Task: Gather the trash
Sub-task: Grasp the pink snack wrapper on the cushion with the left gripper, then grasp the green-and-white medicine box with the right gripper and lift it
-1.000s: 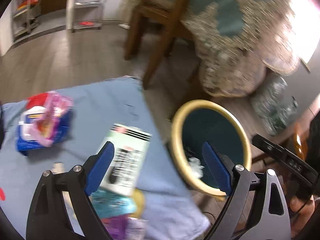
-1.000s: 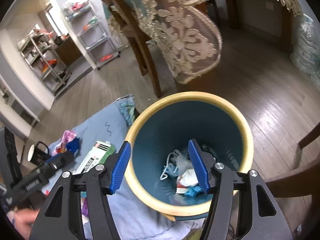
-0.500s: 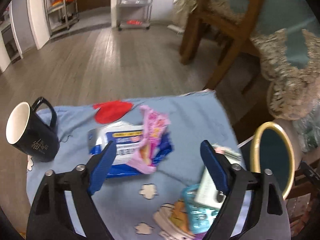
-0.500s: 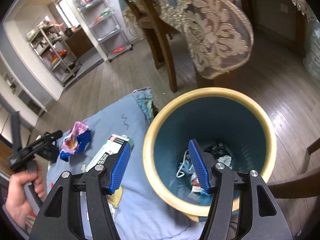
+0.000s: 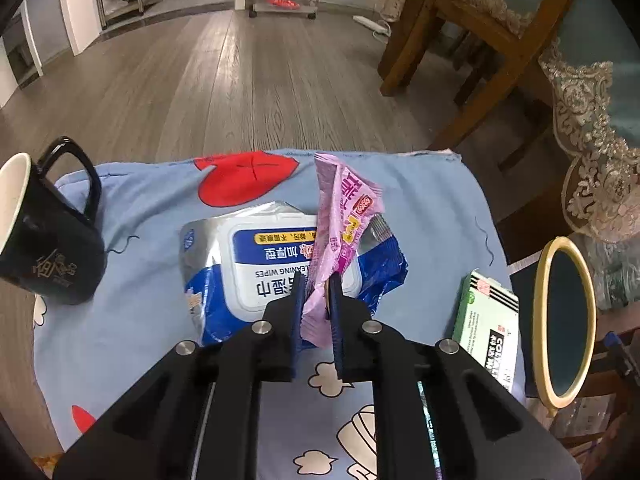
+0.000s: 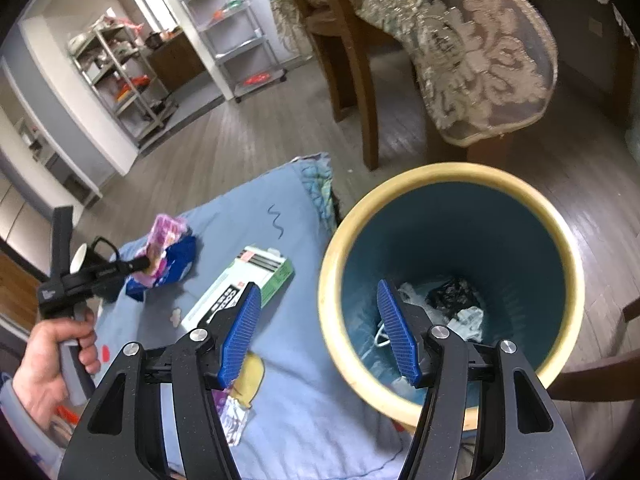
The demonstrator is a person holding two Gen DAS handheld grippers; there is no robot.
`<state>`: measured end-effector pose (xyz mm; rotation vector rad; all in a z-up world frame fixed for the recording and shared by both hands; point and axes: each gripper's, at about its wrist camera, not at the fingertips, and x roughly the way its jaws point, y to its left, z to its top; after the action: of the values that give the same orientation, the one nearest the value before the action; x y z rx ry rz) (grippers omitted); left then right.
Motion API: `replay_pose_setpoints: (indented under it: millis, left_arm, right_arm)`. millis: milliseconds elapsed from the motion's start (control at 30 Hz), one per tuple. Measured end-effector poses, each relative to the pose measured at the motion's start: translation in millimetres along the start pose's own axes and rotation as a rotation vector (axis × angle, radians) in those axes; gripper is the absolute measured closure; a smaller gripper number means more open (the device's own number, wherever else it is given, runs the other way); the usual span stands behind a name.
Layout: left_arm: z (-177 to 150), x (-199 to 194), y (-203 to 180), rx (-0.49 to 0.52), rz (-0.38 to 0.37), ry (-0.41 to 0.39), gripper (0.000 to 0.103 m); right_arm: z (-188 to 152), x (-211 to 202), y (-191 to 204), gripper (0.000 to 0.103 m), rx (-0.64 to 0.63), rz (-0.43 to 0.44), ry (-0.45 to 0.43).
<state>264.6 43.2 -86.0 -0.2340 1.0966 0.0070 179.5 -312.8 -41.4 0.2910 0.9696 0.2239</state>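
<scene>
My left gripper (image 5: 316,280) is shut on a crumpled pink snack wrapper (image 5: 344,216) that lies on a blue and white wipes pack (image 5: 260,264) on the blue cloth (image 5: 436,208). The right wrist view shows the left gripper (image 6: 146,265) pinching the wrapper (image 6: 162,240). My right gripper (image 6: 318,336) is open and empty, above the near rim of the teal bin with a yellow rim (image 6: 452,172). Trash (image 6: 452,304) lies in the bin's bottom. The bin (image 5: 564,320) stands right of the cloth.
A black mug (image 5: 48,248) stands at the cloth's left edge. A green and white box (image 5: 488,328) lies near the bin and shows in the right wrist view (image 6: 244,284). Small wrappers (image 6: 236,420) lie at the cloth's near edge. Wooden chairs (image 6: 352,52) and lace cloth (image 6: 480,48) stand behind.
My left gripper swung left from the bin to the wipes pack, came down and shut on the pink wrapper. My right gripper stayed open over the bin, drifting slightly left.
</scene>
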Motion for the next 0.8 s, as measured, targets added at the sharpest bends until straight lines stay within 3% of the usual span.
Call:
replay_pose_setpoints:
  millis: [367,633,800]
  left_arm:
    - [-13.1,-54.7,-4.2,-0.004,-0.042,-0.109,0.095]
    - [-38.5,-96.9,-5.0,0.03,-0.123,-0.129,0.095]
    - [-63.3,-117.6,-2.2,0.025,-0.167,-0.135,0.095]
  right_arm:
    - [-7.0,14.2,16.8,0.041,0.024,0.079,0.066]
    - [-12.2,46.5,37.1,0.041,0.106,0.203,0.159]
    - [-14.2,69.2,40.0,0.041,0.182,0.237,0.209]
